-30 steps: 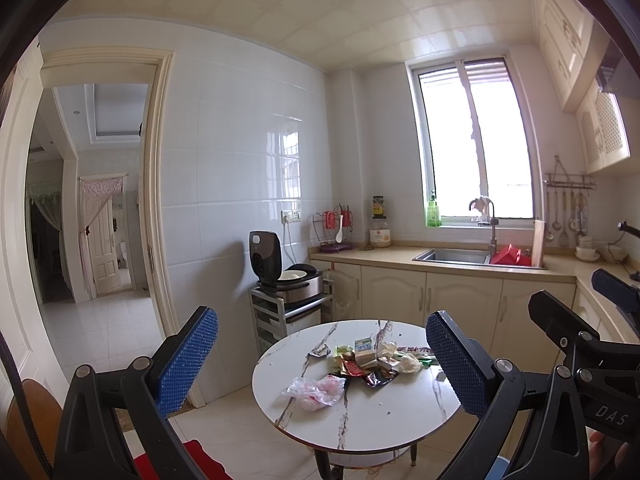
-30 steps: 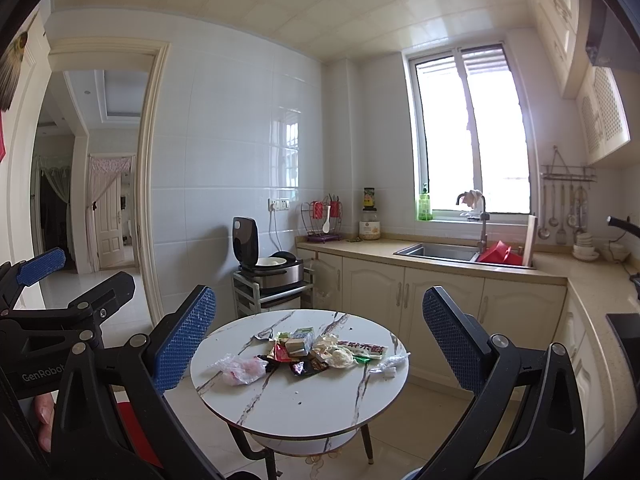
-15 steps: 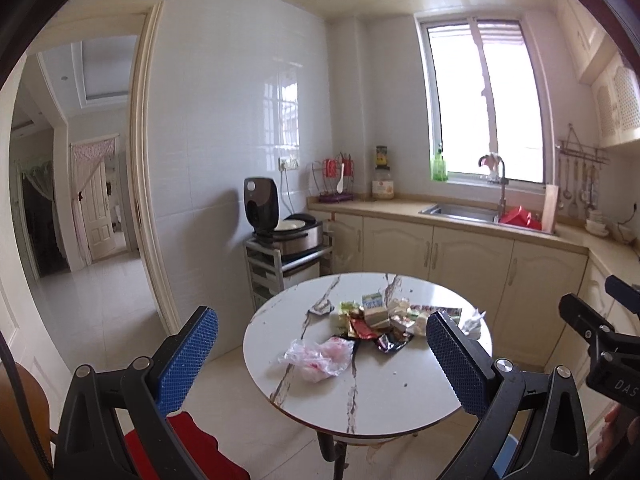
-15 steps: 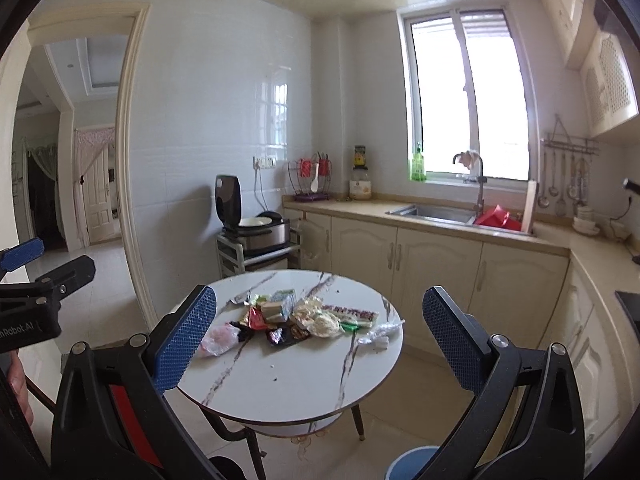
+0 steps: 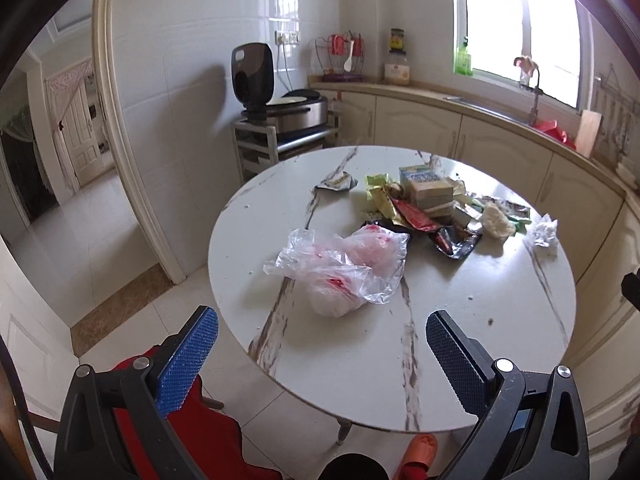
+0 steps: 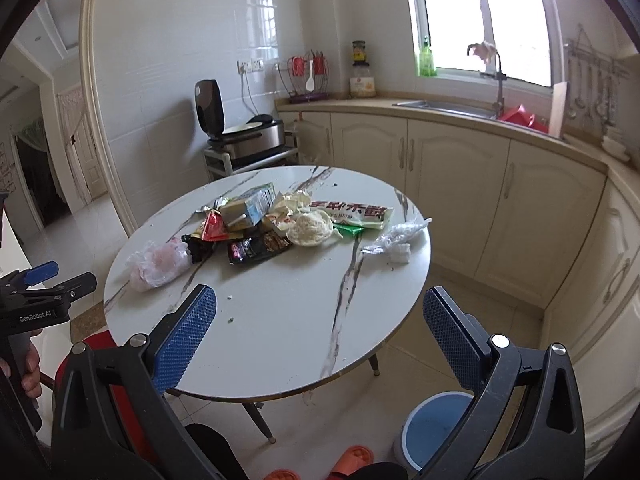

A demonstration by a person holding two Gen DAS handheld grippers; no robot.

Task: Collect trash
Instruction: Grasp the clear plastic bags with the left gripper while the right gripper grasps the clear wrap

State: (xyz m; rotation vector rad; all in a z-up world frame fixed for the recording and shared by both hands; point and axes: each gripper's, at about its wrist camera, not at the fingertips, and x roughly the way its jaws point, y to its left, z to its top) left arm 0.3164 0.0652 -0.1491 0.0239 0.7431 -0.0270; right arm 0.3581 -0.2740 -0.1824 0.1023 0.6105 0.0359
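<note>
A: Claws?
B: Left claw (image 5: 322, 354) spread wide, nothing in it, hovering over the near edge of the round marble table (image 5: 460, 344). Right claw (image 6: 320, 328) also spread wide and empty, over the table's near side.
A: Trash?
B: All on the table. Crumpled clear plastic bag (image 5: 344, 268) with pink-red marks sits closest to the left claw, apart from it. Behind it a pile: drink carton (image 6: 250, 210), red wrapper (image 6: 212, 226), dark wrapper (image 6: 256, 248), white clump (image 6: 310, 228), long snack packet (image 6: 352, 214). Crinkled clear wrap (image 6: 396, 242) near the right edge.
A: Bin?
B: Blue bin (image 6: 434, 426) on the floor, below the table's right side.
</note>
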